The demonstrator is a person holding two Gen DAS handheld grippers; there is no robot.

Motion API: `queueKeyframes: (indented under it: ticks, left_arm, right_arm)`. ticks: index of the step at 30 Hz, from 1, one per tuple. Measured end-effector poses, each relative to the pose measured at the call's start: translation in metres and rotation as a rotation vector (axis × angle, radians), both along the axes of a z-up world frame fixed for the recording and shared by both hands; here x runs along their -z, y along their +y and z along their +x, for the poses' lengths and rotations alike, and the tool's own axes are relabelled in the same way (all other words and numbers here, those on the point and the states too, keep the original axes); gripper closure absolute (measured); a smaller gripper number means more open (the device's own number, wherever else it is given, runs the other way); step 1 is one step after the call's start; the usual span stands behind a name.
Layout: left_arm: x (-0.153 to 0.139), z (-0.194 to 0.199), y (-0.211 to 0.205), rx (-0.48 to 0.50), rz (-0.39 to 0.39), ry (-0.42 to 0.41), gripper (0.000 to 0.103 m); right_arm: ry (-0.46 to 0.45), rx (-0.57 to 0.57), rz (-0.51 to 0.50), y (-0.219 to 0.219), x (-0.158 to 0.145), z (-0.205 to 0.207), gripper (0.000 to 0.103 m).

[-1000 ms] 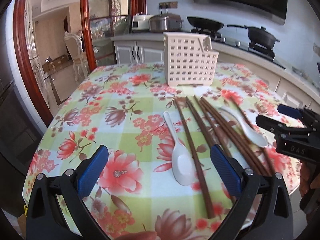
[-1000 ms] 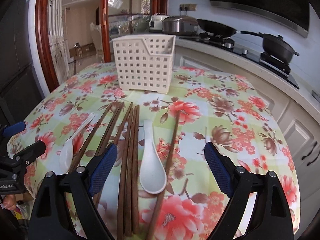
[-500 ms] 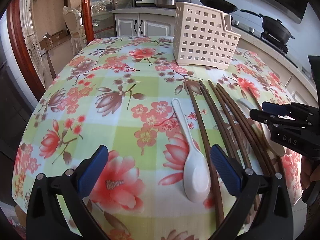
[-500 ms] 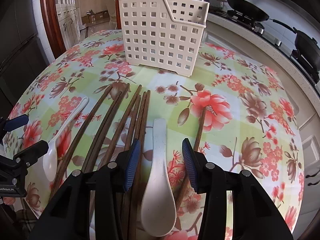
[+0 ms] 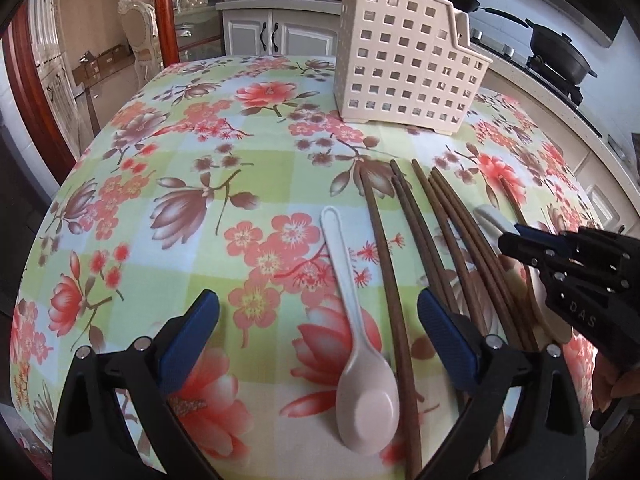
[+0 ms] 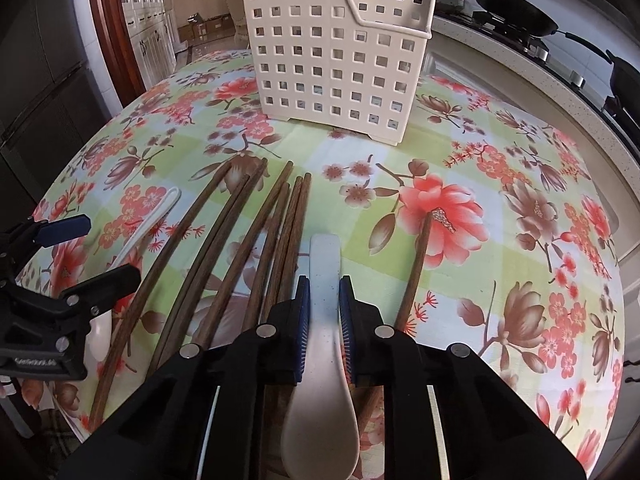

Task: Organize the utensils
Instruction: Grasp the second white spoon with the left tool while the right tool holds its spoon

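Two white ceramic spoons and several brown chopsticks lie on the floral tablecloth, in front of a cream perforated utensil basket. My right gripper is closing; its blue pads press the handle of the right spoon, which still rests on the cloth. My left gripper stands wide, its jaws just starting to close. The left spoon and one chopstick lie between its fingers, untouched. A lone chopstick lies right of the held spoon.
The basket stands upright at the far side of the table. A kitchen counter with pans and cookers runs behind and to the right. The table edge is close below both grippers. A doorway and chair are at far left.
My right gripper's jaws came together from wide apart onto the spoon handle. Both grippers moved forward and down toward the utensils, tilting more steeply at the table.
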State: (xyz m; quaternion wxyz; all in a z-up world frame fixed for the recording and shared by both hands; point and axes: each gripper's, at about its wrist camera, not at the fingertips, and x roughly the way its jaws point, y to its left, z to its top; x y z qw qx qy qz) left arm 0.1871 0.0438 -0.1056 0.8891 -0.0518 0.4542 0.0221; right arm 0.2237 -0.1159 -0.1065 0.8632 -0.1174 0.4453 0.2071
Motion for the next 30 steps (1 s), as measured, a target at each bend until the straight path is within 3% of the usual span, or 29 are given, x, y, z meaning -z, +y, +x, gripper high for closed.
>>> queueKeyframes:
  ticks: [15,20,30]
  left_arm:
    - [0.010,0.019,-0.001,-0.014,0.060,-0.033,0.033]
    - [0.009,0.023,0.003,-0.024,0.063,-0.047,0.047]
    - [0.010,0.022,-0.006,-0.005,0.102,-0.054,0.054]
  right_arm:
    - [-0.004,0.006,0.034,-0.002,0.001,-0.003,0.086]
    - [-0.007,0.003,0.031,-0.001,0.000,-0.003,0.086]
    - [-0.003,0.003,0.026,-0.001,0.002,-0.001,0.086]
